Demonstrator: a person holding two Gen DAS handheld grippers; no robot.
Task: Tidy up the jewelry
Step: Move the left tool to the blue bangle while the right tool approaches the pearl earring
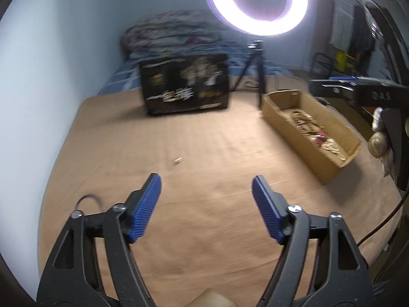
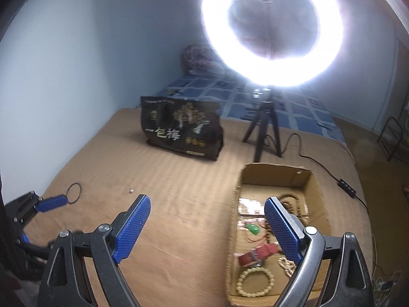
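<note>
An open cardboard box (image 2: 234,232) lies on the brown cloth. It holds a green pendant (image 2: 251,229), a red strap (image 2: 258,253), a cream bead bracelet (image 2: 254,281) and brown beads (image 2: 288,202). My right gripper (image 2: 207,204) is open and empty, and its right finger hangs over the box. In the left wrist view my left gripper (image 1: 206,186) is open over bare cloth with nothing in it. A small pale bead (image 1: 177,161) lies ahead of it and the box (image 1: 294,138) sits to its right. A thin dark ring (image 2: 74,193) lies beside the left gripper's blue finger (image 2: 49,203).
A black snack bag (image 2: 181,130) stands at the back of the cloth. A lit ring light on a small tripod (image 2: 263,133) is behind the box, and its cable and switch (image 2: 345,185) run off to the right. Blue patterned bedding lies beyond, with a wall on the left.
</note>
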